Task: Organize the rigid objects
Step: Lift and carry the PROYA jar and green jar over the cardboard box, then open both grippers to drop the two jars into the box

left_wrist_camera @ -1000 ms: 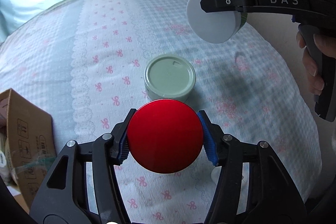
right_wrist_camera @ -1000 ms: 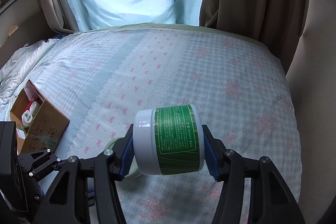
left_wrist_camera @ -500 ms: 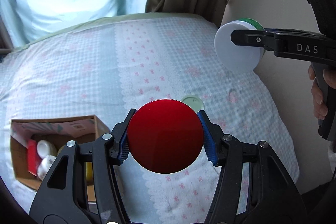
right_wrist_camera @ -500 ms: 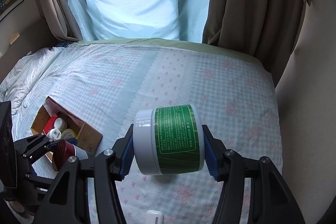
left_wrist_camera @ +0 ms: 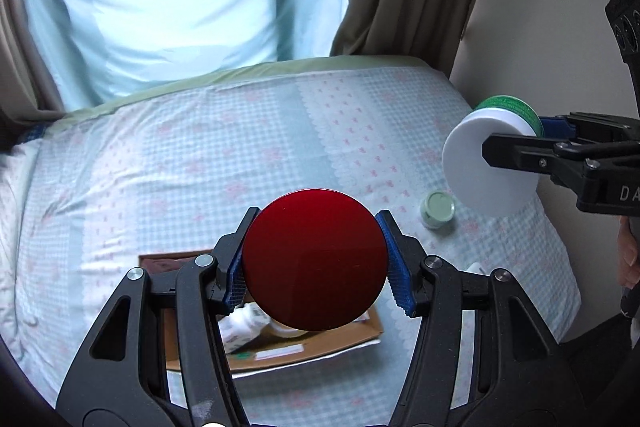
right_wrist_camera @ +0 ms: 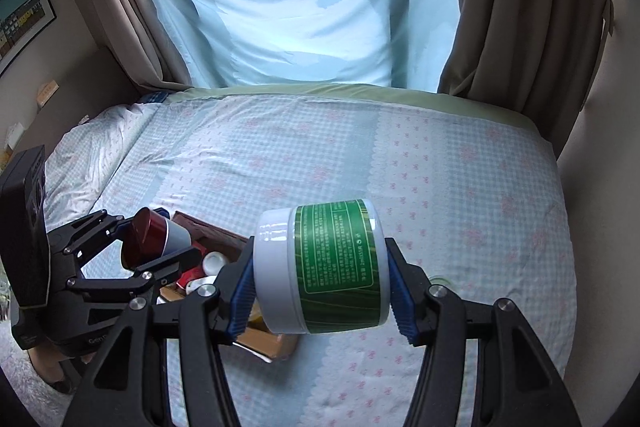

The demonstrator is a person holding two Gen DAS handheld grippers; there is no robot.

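Note:
My left gripper [left_wrist_camera: 316, 261] is shut on a red-capped jar [left_wrist_camera: 314, 259] and holds it in the air above an open cardboard box [left_wrist_camera: 276, 341] on the bed. The same jar [right_wrist_camera: 150, 235] shows in the right wrist view, red lid and grey body. My right gripper [right_wrist_camera: 320, 267] is shut on a white jar with a green label [right_wrist_camera: 324, 265], lying sideways, held above the bed to the right of the box [right_wrist_camera: 224, 279]. It also shows in the left wrist view [left_wrist_camera: 490, 165]. A pale green lidded jar [left_wrist_camera: 439, 209] stands on the bedsheet.
The box holds several small bottles and jars [right_wrist_camera: 208, 267]. The bed [right_wrist_camera: 360, 155] has a checked sheet with pink bows. A light blue cloth [right_wrist_camera: 304, 15] hangs over the window behind, with brown curtains [right_wrist_camera: 520, 7] at the sides. A wall [left_wrist_camera: 540, 7] borders the bed's right edge.
Both grippers have risen and pulled back from the bed with their jars. The left one has moved over the cardboard box; the pale green jar now looks small and far right.

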